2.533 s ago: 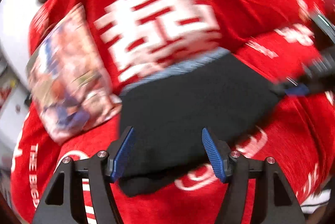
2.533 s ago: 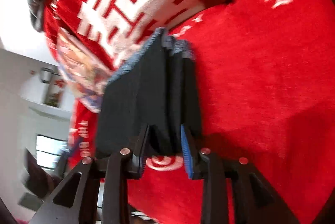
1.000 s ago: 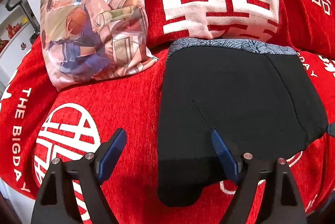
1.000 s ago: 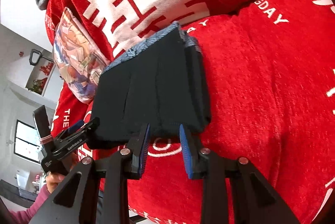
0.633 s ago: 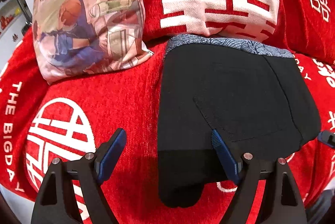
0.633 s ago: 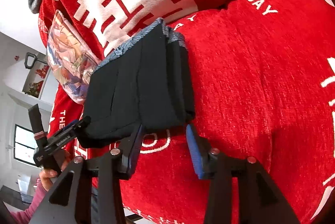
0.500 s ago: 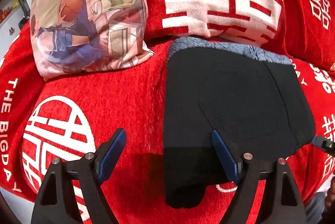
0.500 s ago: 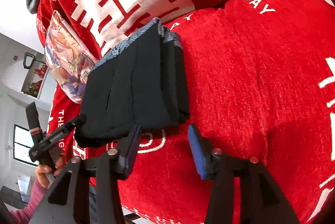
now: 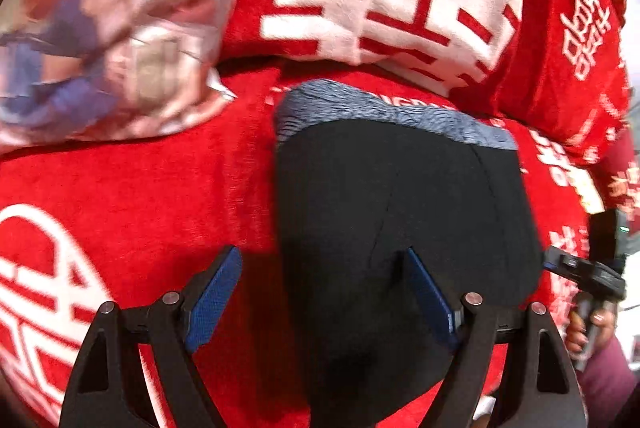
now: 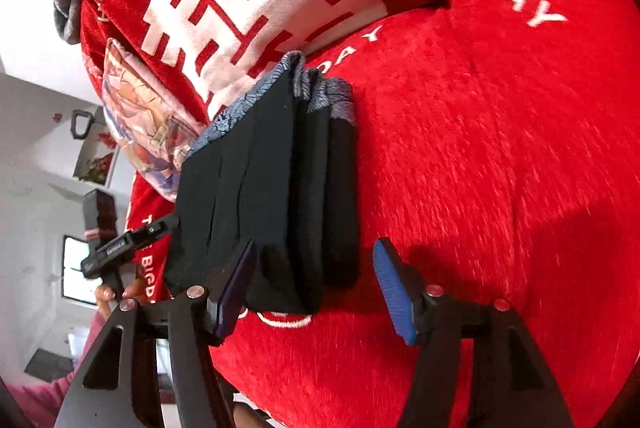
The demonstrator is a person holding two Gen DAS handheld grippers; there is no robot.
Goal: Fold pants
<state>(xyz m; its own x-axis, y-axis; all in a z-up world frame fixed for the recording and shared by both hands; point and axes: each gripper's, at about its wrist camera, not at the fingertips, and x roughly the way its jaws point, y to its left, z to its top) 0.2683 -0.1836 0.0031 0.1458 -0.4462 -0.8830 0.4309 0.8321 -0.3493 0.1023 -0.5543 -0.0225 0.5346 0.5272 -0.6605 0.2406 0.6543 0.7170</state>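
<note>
Folded black pants (image 9: 400, 220) lie on red sofa cover (image 10: 500, 156), just ahead of my right gripper (image 10: 316, 288); jaws just opened, gripping nothing. Left gripper (image 9: 324, 292) spread wide over near edge, also unclenched.

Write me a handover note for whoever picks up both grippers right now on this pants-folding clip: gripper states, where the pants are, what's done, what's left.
Left gripper: open, nothing pinched; its fingers straddle the near left edge of the pants.
Right gripper: open, its jaws have just been opening; the stack's near end lies between the fingers, not pressed.
Black pants: folded into a compact layered stack on the red sofa cover, patterned grey-blue waistband toward the backrest, printed cushion beside it.
Done: folds appear complete and the stack released.
Left: probably only pull both grippers clear; tidy the uneven near edge if wanted.
</note>
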